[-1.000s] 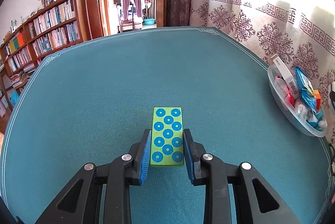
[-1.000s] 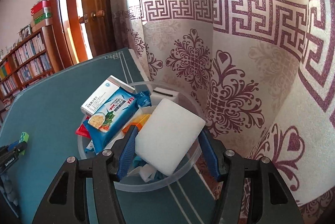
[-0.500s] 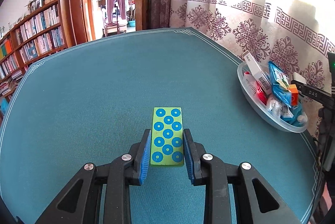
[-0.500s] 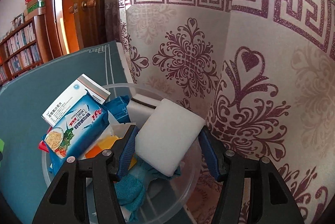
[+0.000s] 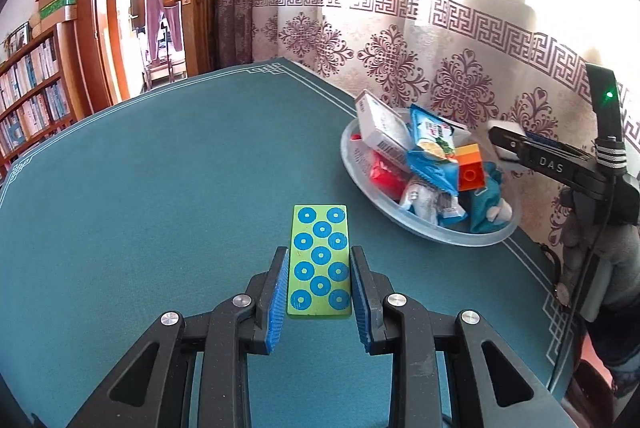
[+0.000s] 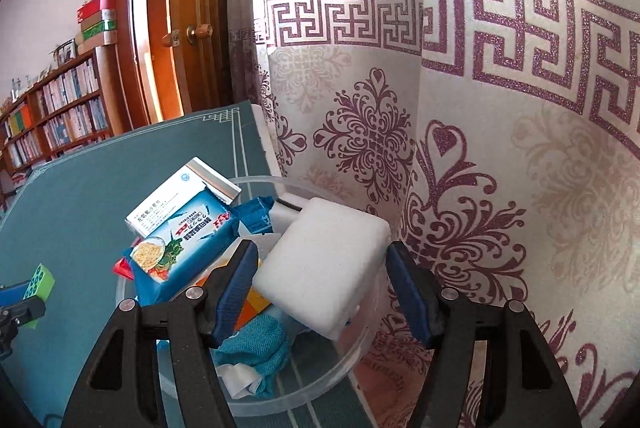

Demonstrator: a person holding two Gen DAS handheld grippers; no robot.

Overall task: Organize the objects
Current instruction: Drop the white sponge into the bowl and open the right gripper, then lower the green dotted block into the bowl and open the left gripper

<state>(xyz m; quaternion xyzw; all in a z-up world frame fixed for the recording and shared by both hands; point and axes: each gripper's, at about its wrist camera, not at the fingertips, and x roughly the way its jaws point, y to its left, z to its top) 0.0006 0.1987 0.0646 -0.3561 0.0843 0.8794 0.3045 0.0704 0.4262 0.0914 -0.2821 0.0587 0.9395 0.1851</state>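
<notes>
You are working in strong daylight that pours through the patterned curtain, and its upper part burns out to plain white in both wrist views. The teal tablecloth is evenly lit with only soft shadows, and the clear plastic bowl shows faint sheen on its rim. Both fisheye pictures are sharp in the middle, yet they bend the door frame and bookshelves and darken to black at the corners.

One green block, one white sponge, one clear bowl, two blue cracker packets.
</notes>
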